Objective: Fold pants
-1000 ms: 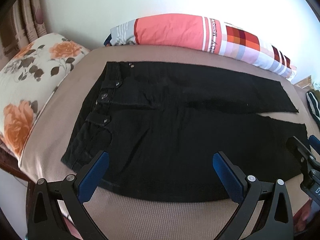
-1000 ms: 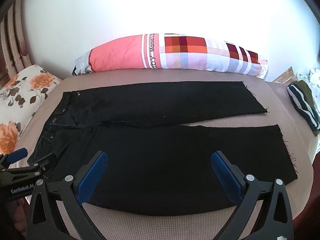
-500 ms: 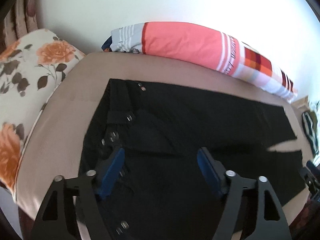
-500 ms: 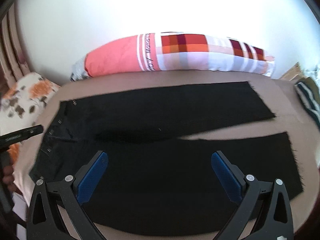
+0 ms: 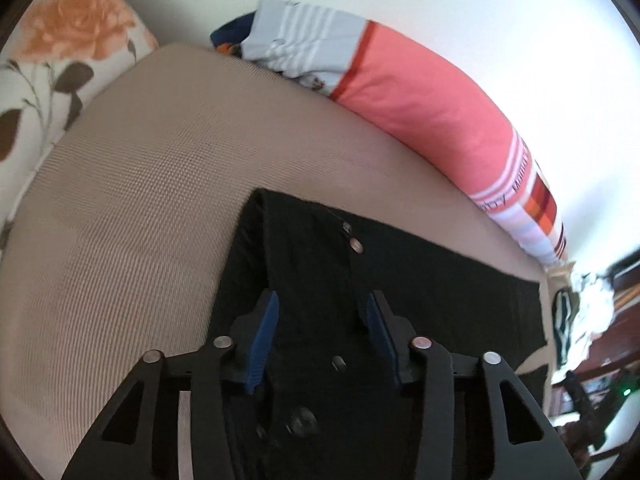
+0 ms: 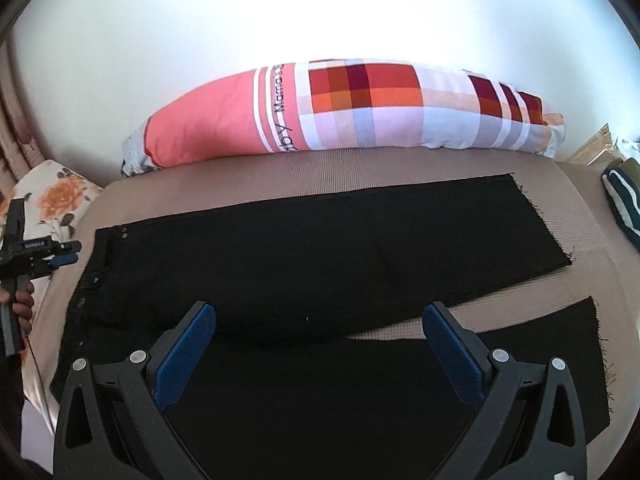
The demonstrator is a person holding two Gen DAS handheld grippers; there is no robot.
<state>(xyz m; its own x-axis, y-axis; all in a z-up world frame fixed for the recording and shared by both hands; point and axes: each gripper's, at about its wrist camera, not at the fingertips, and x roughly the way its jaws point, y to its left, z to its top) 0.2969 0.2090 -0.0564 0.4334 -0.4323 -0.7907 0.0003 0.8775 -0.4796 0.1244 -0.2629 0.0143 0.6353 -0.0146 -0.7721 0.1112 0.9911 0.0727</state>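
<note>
The left gripper (image 5: 322, 312) hangs half-open above the pants (image 6: 320, 248) at their waistband, gripping nothing. The right gripper (image 6: 320, 320) gapes wide over the near leg.

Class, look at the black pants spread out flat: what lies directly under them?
Under the black pants lies a tan woven mattress cover, showing around them and in the gap between the legs. Whatever sits beneath the cloth itself is covered and cannot be seen.

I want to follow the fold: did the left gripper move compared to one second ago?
Yes. The left gripper went forward over the black pants waistband, toward the long pink pillow, fingers closer together.
</note>
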